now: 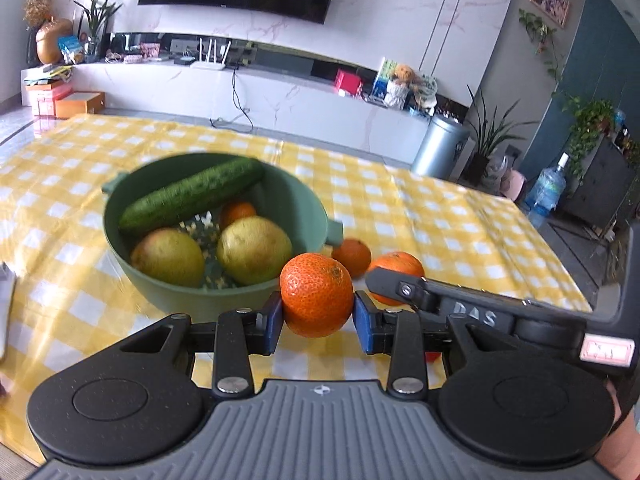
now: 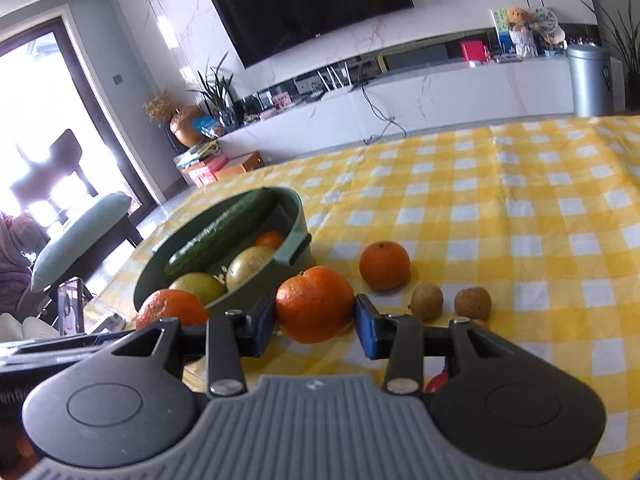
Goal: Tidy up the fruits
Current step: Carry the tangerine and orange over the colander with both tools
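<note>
Bowl (image 1: 216, 300) on the tablecloth (image 1: 460, 216); in it a cucumber (image 1: 192, 196) lies across the back, two pears (image 1: 254, 250) in front, a tangerine (image 1: 238, 213) between. Loose tangerine (image 2: 385, 265) on the cloth right of the bowl; two small fruits (image 2: 427, 301) right of that, side by side.

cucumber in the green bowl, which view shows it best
The left wrist view: the cucumber lies in plain sight across the green bowl, seen from above, almost end to end. The right wrist view shows it from lower and side-on, smaller, its near end partly behind the bowl's rim.
</note>
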Available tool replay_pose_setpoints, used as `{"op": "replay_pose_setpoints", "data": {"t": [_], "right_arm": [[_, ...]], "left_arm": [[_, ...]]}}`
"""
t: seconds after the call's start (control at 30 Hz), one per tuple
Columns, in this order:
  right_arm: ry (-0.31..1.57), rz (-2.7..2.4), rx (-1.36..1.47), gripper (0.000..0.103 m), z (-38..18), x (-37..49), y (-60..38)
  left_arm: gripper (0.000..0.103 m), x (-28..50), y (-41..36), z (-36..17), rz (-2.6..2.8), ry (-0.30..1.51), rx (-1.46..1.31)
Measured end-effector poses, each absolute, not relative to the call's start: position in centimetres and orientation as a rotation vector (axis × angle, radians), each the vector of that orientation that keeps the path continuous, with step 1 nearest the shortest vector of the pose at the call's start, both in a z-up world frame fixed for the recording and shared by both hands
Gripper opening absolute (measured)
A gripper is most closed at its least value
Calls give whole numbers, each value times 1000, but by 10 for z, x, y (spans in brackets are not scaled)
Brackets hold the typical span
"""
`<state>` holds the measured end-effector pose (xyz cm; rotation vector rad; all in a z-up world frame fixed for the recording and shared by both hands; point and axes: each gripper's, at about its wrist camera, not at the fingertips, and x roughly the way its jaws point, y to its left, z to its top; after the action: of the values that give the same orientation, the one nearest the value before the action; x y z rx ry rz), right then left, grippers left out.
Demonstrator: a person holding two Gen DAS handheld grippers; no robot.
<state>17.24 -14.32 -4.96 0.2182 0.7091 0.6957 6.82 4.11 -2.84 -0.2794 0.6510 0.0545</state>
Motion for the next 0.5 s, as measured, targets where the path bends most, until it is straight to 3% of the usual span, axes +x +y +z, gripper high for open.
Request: {"op": "replay_pose_setpoints", "data": {"t": [0.5], "right_arm": [[640, 771, 65, 40, -17, 178, -114]], "left_arm": [[41, 109, 98, -21, -7, 723, -410]]}}
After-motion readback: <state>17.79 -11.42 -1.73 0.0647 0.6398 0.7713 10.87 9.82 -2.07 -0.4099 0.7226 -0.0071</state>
